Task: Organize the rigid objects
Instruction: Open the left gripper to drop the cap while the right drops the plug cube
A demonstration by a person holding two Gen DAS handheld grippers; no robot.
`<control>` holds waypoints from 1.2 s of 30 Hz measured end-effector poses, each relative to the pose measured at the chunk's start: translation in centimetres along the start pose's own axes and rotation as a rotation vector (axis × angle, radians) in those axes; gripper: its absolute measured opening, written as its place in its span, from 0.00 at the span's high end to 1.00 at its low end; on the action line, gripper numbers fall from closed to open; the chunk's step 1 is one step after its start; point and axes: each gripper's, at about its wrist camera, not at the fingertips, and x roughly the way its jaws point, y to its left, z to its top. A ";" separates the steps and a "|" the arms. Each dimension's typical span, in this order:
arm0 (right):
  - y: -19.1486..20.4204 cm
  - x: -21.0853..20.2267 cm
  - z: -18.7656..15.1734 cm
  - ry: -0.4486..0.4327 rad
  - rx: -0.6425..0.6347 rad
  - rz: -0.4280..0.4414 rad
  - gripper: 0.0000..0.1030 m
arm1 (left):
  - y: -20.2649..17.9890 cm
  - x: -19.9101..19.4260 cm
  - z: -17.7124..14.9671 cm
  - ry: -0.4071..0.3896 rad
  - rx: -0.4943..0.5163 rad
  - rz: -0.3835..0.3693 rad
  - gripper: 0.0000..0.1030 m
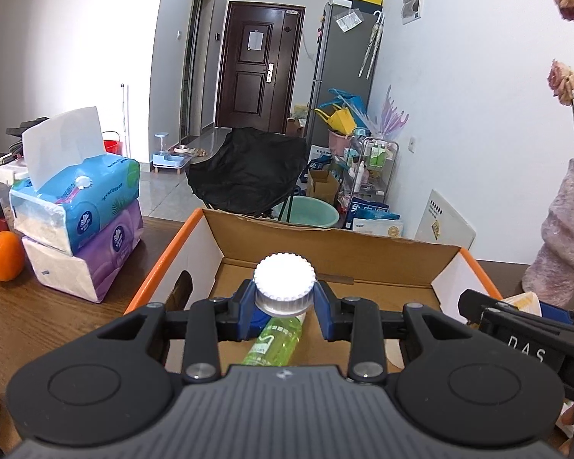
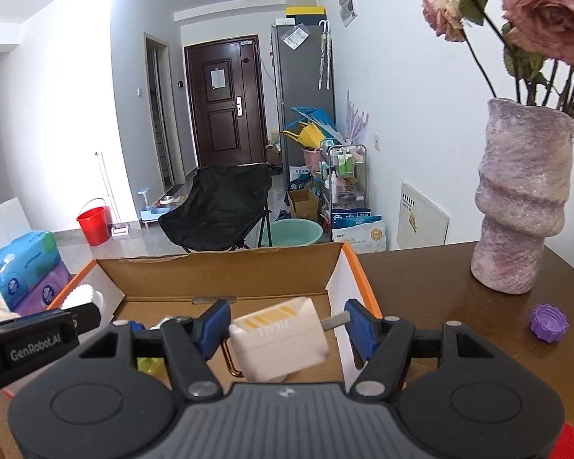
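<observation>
Cardboard box (image 1: pixel 325 244) with orange edges fills the middle of both views, standing open on the brown worktop (image 1: pixel 57 306). In the left wrist view the left tool (image 1: pixel 285 304) sits at centre, its blue pads pinching the white ribbed cap (image 1: pixel 284 273) of a green bottle (image 1: pixel 277 340), which hangs down over the box's inside. At the left of that frame two tissue packs (image 1: pixel 80 214) are stacked, with an orange (image 1: pixel 3 255) beside them at the left edge.

In the right wrist view the right tool (image 2: pixel 283 329) is at lower centre, over the box's right half, its pads closed on a white boxy item (image 2: pixel 279 338) with yellow stripes, tilted, a metal prong reaching the right pad. What the item is cannot be told. At the right of the frame a purple vase (image 2: pixel 516 206) of dried roses stands on the worktop, and a purple cap (image 2: pixel 548 323) lies near it.
</observation>
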 end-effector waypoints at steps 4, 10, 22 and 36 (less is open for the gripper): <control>0.1 1.3 0.1 0.010 -0.006 -0.001 0.37 | -0.1 1.1 0.2 0.012 0.009 0.014 0.67; 0.2 2.8 0.0 0.026 -0.009 0.001 0.37 | -0.1 2.6 0.2 0.033 0.026 0.030 0.67; 0.7 4.7 -0.1 0.042 -0.037 -0.013 0.37 | 0.1 4.5 0.3 0.058 0.042 0.062 0.67; 0.3 4.6 -0.4 0.045 -0.045 -0.030 0.04 | 1.4 4.2 0.5 0.047 0.041 0.110 0.10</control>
